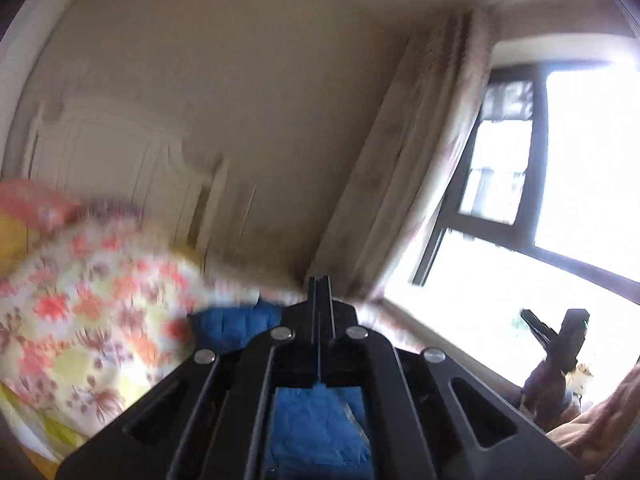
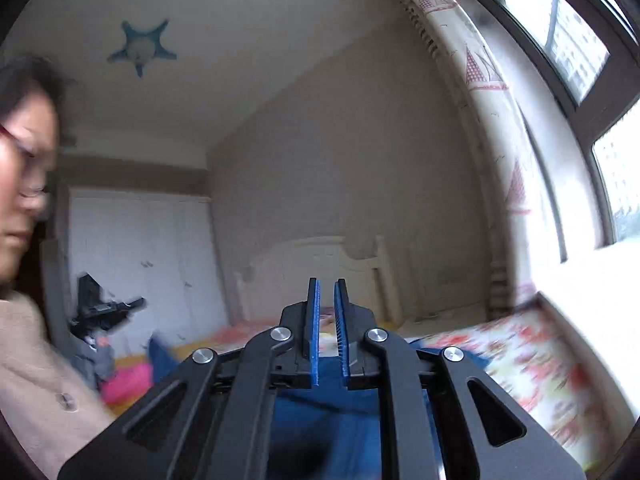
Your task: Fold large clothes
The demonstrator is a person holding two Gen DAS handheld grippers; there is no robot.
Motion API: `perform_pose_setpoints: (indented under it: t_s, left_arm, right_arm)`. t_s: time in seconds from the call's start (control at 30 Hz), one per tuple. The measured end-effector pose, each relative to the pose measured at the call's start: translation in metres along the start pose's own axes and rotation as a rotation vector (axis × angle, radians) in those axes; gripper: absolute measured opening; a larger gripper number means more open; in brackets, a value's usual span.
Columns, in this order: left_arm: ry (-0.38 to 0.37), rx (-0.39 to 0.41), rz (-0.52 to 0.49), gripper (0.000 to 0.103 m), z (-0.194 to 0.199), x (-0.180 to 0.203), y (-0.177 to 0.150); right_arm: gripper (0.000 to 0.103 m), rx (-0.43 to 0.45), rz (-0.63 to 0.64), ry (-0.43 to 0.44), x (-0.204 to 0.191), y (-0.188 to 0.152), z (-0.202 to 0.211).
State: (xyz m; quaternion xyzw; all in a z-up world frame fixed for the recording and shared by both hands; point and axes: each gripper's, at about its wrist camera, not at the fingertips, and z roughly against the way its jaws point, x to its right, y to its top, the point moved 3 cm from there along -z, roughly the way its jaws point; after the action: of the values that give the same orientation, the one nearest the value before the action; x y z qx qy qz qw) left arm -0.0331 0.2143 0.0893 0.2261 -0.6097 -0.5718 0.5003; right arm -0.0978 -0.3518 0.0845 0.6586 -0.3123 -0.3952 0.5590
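Observation:
A blue garment (image 1: 236,326) hangs below my left gripper (image 1: 321,280), whose jaws are closed flat together; blue cloth (image 1: 316,428) shows under the gripper body, but no cloth is seen at the tips. My right gripper (image 2: 327,282) has a narrow gap between its blue pads (image 2: 314,320), with nothing between the tips; the blue garment (image 2: 320,412) lies below and behind its fingers. The right gripper also shows at the lower right of the left wrist view (image 1: 560,336), and the left gripper at the left of the right wrist view (image 2: 108,306). Both are raised above the bed.
A floral quilt (image 1: 88,300) covers the bed (image 2: 532,360). A white headboard (image 2: 320,264), white wardrobe (image 2: 136,256), curtain (image 1: 404,172) and bright window (image 1: 560,184) surround it. The person's face (image 2: 24,176) and beige coat (image 2: 40,380) are at left.

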Motion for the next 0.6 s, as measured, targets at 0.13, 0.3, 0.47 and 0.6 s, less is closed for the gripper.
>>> perform_pose_setpoints:
  t_s: [0.13, 0.3, 0.47, 0.6]
  left_arm:
    - [0.106, -0.289, -0.006, 0.088, -0.053, -0.025, -0.051]
    - [0.204, -0.619, -0.031, 0.088, -0.064, -0.062, -0.142]
    - [0.057, -0.799, 0.215, 0.094, -0.055, -0.104, -0.200]
    - [-0.081, -0.859, 0.445, 0.094, -0.050, -0.120, -0.227]
  right_arm:
    - [0.013, -0.344, -0.159, -0.065, 0.034, -0.049, -0.061]
    - [0.062, -0.727, -0.202, -0.064, 0.041, -0.141, -0.049]
    - [0.099, -0.830, -0.426, 0.080, 0.051, -0.197, 0.003]
    - [0.099, -0.874, -0.559, 0.153, 0.070, -0.225, 0.025]
